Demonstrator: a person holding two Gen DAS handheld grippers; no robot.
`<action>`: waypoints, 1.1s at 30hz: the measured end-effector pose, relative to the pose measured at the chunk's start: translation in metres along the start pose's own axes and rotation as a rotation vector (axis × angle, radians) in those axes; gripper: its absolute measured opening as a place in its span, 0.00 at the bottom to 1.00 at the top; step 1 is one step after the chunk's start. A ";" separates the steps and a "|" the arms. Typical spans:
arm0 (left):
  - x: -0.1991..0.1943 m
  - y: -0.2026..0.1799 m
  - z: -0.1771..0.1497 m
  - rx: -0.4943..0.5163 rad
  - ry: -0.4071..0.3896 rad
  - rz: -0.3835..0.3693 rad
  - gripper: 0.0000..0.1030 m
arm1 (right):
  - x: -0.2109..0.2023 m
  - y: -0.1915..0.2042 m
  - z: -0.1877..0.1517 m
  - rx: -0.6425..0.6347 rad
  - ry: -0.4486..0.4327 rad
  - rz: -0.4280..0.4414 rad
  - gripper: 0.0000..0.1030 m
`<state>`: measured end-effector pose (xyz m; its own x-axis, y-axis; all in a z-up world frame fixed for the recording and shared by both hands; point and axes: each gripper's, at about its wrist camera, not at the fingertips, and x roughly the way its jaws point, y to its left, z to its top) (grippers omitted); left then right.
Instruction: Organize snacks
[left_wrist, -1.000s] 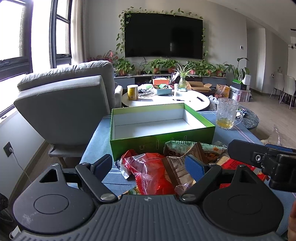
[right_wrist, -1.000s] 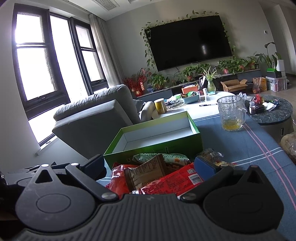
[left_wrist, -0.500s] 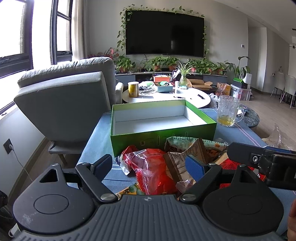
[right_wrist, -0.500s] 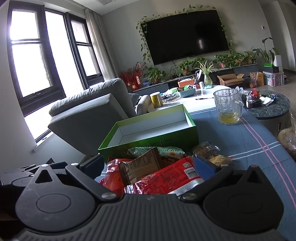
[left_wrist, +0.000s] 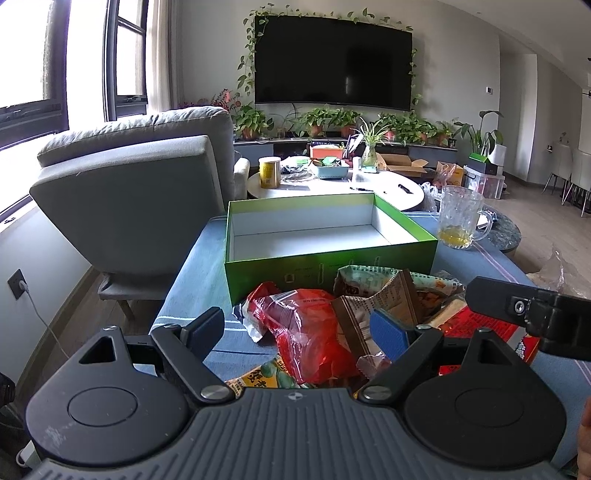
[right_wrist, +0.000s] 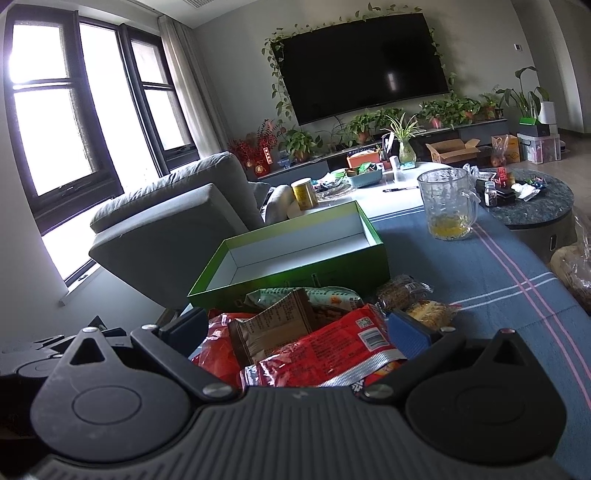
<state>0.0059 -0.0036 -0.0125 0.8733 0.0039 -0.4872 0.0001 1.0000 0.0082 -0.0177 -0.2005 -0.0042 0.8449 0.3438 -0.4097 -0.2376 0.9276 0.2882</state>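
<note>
A pile of snack packets lies on the blue tablecloth in front of an empty green box (left_wrist: 325, 236), also in the right wrist view (right_wrist: 295, 251). A clear red bag (left_wrist: 306, 328), a brown packet (left_wrist: 373, 310) and a pale green packet (left_wrist: 365, 277) sit in the pile. My left gripper (left_wrist: 297, 330) is open, its fingers astride the red bag. My right gripper (right_wrist: 295, 328) is open over a red foil packet (right_wrist: 332, 350) and the brown packet (right_wrist: 273, 325). The right gripper's finger also shows in the left wrist view (left_wrist: 524, 310).
A glass mug (right_wrist: 448, 203) with yellow liquid stands right of the box. A grey armchair (left_wrist: 133, 192) is at the left. A white round table (left_wrist: 332, 188) with clutter is behind, a dark round table (right_wrist: 532, 199) at the right. A plastic bag (right_wrist: 576, 266) lies at the right edge.
Both grippers have drawn a little nearer to the snack pile and the box. Both stay open. The packets have not moved.
</note>
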 end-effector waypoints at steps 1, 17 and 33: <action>0.000 0.000 0.000 -0.001 0.001 0.000 0.82 | 0.000 0.000 0.000 0.000 0.001 0.000 0.85; 0.000 -0.005 -0.004 0.013 0.014 -0.043 0.82 | 0.006 -0.017 0.001 0.001 0.041 -0.045 0.84; -0.010 -0.049 -0.017 0.128 0.106 -0.313 0.82 | 0.010 -0.030 0.001 -0.006 0.123 0.004 0.84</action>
<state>-0.0108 -0.0523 -0.0227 0.7656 -0.2953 -0.5716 0.3267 0.9438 -0.0500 -0.0019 -0.2250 -0.0162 0.7789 0.3626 -0.5117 -0.2440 0.9269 0.2853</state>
